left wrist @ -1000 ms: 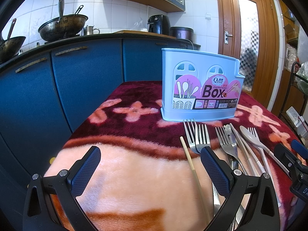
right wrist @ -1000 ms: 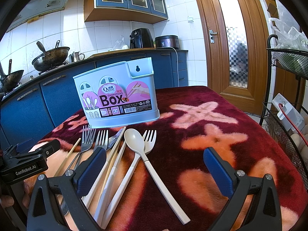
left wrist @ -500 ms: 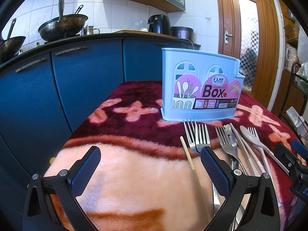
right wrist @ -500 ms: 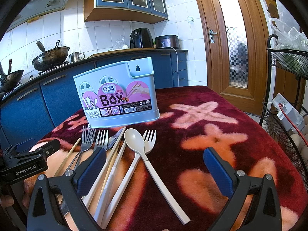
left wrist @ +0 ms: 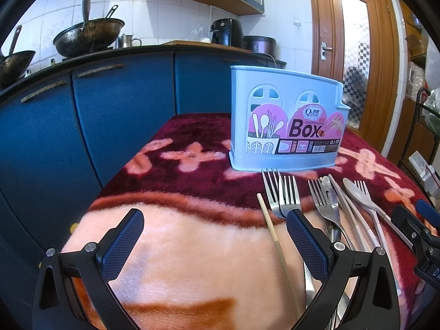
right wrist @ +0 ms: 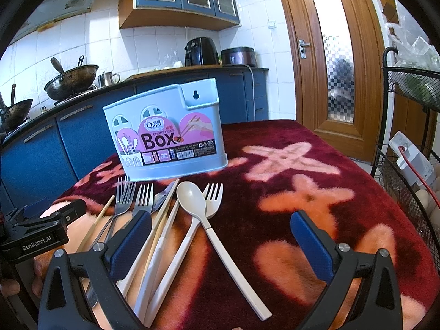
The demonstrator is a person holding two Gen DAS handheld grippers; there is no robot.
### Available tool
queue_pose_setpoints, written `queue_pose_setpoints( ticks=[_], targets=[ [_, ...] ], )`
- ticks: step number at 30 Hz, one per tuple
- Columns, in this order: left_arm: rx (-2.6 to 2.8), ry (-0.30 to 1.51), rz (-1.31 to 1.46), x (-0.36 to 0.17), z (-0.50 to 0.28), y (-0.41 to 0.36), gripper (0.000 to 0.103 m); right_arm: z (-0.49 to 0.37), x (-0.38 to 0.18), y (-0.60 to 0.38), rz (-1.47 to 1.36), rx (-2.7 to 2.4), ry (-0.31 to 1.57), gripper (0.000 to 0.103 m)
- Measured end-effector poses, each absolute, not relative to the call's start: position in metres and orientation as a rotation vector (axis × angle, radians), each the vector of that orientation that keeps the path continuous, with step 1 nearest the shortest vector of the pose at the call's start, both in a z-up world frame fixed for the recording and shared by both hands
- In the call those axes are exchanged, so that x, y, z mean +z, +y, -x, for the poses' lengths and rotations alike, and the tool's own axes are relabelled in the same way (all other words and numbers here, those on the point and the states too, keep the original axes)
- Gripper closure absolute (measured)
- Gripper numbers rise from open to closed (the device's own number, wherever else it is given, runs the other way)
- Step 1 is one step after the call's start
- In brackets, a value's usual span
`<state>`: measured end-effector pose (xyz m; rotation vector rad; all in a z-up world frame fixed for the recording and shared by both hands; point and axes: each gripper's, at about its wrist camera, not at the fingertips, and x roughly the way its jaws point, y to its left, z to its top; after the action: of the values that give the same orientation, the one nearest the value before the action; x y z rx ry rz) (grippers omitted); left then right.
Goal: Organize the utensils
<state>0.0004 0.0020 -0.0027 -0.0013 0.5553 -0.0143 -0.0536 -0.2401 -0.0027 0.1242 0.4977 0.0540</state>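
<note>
Though scattered on the blanket [right wrist: 316, 165], pale plastic and steel utensils [right wrist: 170, 220] before the blue box [right wrist: 167, 134].

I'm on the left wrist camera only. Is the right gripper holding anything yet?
Observer: No. The right gripper is open and empty, low over the blanket.
Operator: Where does the cream spoon's handle end? It's cut off for me.
Observer: The cream spoon lies bowl toward the box; its handle runs back and ends free on the blanket, inside the right gripper's opening.
Operator: Anything on the box's right end?
Observer: A raised tab with a keyhole slot for hanging.
</note>
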Motion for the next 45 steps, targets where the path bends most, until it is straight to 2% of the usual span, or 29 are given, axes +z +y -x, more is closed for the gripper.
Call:
queue_pose_setpoints(
  ticks=[7, 14, 18, 20, 22, 25, 34, 45],
  targets=[
    [-0.052, 0.605, -0.039, 0.001, -0.007, -0.002, 0.000, 0.040, 0.003, -0.253, -0.155, 0.081, 0.610, 0.000],
    [-0.089, 0.693, -0.085, 0.000, -0.020, -0.011, 0.000, 0.027, 0.013, -0.253, -0.042, 0.109, 0.721, 0.002],
    [-0.121, 0.772, -0.083, -0.005, -0.029, -0.011, 0.001, 0.019, 0.012, -0.249, 0.013, 0.139, 0.775, 0.013],
    [-0.123, 0.797, -0.091, -0.007, -0.032, -0.011, 0.004, 0.015, 0.012, -0.247, 0.044, 0.144, 0.798, 0.019],
    [-0.119, 0.818, -0.096, -0.009, -0.035, -0.011, 0.010, 0.011, 0.009, -0.245, 0.077, 0.151, 0.834, 0.029],
    [-0.114, 0.866, -0.083, -0.014, -0.041, -0.007, 0.014, 0.005, 0.003, -0.243, 0.112, 0.156, 0.891, 0.038],
    [-0.137, 0.939, -0.128, -0.018, -0.048, -0.011, 0.014, -0.005, -0.002, -0.236, 0.169, 0.146, 0.994, 0.039],
    [-0.159, 0.965, -0.148, -0.017, -0.054, -0.010, 0.014, -0.012, -0.003, -0.228, 0.221, 0.145, 1.025, 0.040]
  ],
)
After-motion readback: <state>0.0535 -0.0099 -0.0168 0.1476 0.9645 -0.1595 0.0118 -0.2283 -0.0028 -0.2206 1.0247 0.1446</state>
